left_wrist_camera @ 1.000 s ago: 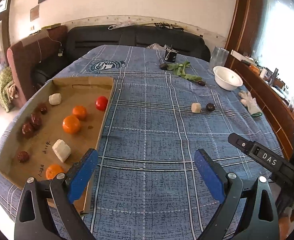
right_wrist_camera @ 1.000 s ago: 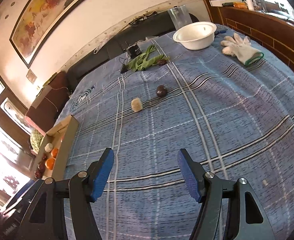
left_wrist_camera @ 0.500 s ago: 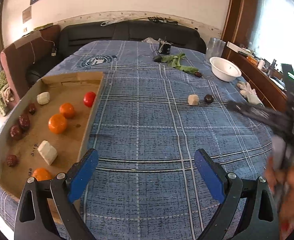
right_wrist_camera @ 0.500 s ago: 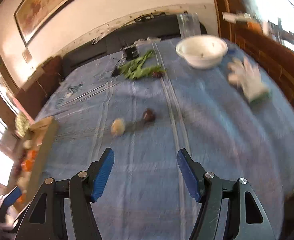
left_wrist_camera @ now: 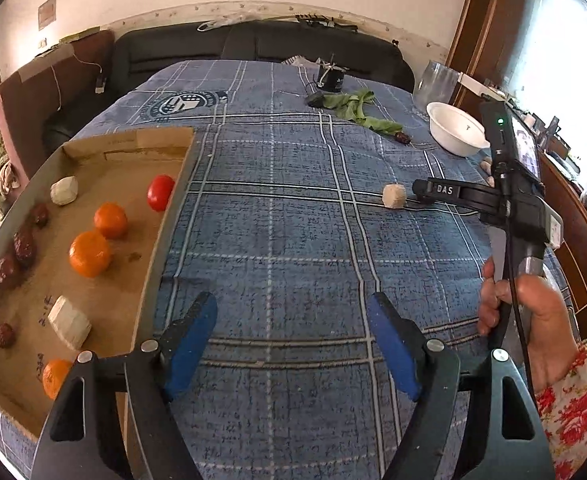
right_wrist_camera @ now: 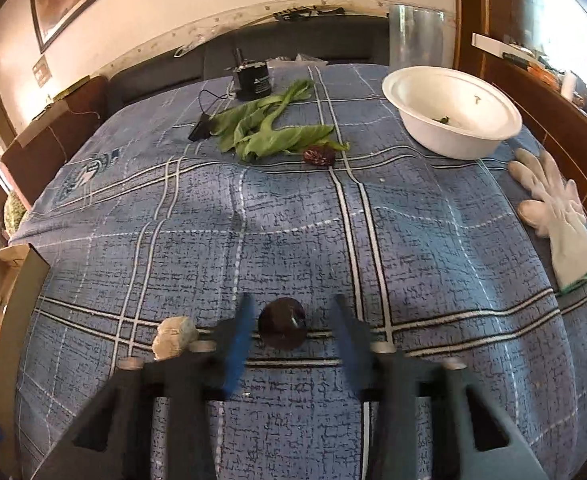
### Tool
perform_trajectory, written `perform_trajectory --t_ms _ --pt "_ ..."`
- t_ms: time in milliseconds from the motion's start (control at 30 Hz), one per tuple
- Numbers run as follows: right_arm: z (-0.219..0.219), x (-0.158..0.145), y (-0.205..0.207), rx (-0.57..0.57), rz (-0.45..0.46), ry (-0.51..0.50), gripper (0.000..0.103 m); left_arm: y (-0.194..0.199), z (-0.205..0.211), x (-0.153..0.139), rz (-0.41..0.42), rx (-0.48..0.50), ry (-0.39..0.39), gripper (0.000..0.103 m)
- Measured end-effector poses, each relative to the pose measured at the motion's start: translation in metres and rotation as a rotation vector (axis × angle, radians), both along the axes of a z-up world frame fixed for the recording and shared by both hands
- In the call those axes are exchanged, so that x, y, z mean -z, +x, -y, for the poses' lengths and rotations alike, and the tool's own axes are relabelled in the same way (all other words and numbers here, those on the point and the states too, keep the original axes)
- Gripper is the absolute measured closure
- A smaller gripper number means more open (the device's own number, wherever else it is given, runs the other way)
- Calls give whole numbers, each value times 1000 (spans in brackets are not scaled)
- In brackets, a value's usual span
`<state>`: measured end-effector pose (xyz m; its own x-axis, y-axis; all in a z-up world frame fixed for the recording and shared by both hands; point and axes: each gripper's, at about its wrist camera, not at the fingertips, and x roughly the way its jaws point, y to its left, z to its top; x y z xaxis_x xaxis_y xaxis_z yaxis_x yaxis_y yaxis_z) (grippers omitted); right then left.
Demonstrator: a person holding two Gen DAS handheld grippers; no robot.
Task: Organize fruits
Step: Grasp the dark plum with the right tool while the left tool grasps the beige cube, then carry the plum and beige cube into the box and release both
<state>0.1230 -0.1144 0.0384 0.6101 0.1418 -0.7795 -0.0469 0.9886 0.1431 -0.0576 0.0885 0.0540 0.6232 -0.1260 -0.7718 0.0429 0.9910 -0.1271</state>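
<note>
Between the wide right claw [right_wrist_camera: 291,330] lies a dark fruit [right_wrist_camera: 282,328], pale chunk [right_wrist_camera: 175,337] beside.

A bench [left_wrist_camera: 293,240] covered with a blue plaid cloth carries everything. At its left edge lies a shallow cardboard tray [left_wrist_camera: 169,200], and near the middle a pale chunk [right_wrist_camera: 174,336] sits just beside a dark round fruit [right_wrist_camera: 282,322], apart from each other. Toward the far side lie green leaves [right_wrist_camera: 269,128] with a dark wrinkled fruit [right_wrist_camera: 318,155] touching their tip, a small black cylinder [right_wrist_camera: 252,78] behind them, a white bowl [right_wrist_camera: 451,114] to the right, a clear container [right_wrist_camera: 415,36] beyond it, and a white glove [right_wrist_camera: 557,212] at the right edge.
</note>
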Motion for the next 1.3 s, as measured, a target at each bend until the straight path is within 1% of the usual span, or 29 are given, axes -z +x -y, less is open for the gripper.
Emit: perform_trajectory --t_ms 67,133,200,333,400,533,600,667,700,767,800,833,867,900,933,1033,1167,1300 --pt "3 0 -2 -7 2 27 78 7 7 0 -14 18 -9 26" --pt "5 -2 -6 -7 1 43 78 17 17 -1 -22 40 -14 26" --pt "8 -6 -12 0 3 33 78 28 27 -3 -20 59 1 26" --pt "23 -15 -36 15 25 43 78 53 47 -1 -8 85 9 26" --pt "33 -18 -46 32 39 55 78 72 55 4 -18 79 15 26" --pt "55 -21 -59 78 63 110 78 105 71 19 -54 84 -17 28" --pt "60 -19 -58 90 58 134 78 115 81 23 -41 100 -23 30" --pt "61 -17 -57 90 50 143 78 122 89 27 -21 112 -2 31" --pt "60 -16 -56 88 47 146 78 124 91 30 -18 113 8 32" --pt "58 -14 -54 79 41 148 78 131 95 36 -30 127 -2 43" --pt "57 -14 -54 75 41 149 78 134 96 40 -42 138 -13 56" --pt "56 -13 -55 72 39 150 78 135 96 41 -42 144 -15 61" --pt "55 -12 -55 67 38 152 78 134 97 40 -22 149 -9 66" --pt "54 -12 -55 63 37 152 78 135 97 42 -27 172 -31 78" --pt "53 -11 -55 60 35 151 78 135 95 42 -31 192 -71 85" --pt "50 -10 -55 54 35 149 78 134 88 43 -26 187 -116 87" --pt "50 -10 -56 53 44 156 78 133 79 42 -7 174 -118 87" --pt "51 -10 -56 55 48 159 78 132 69 42 -6 155 -141 87"
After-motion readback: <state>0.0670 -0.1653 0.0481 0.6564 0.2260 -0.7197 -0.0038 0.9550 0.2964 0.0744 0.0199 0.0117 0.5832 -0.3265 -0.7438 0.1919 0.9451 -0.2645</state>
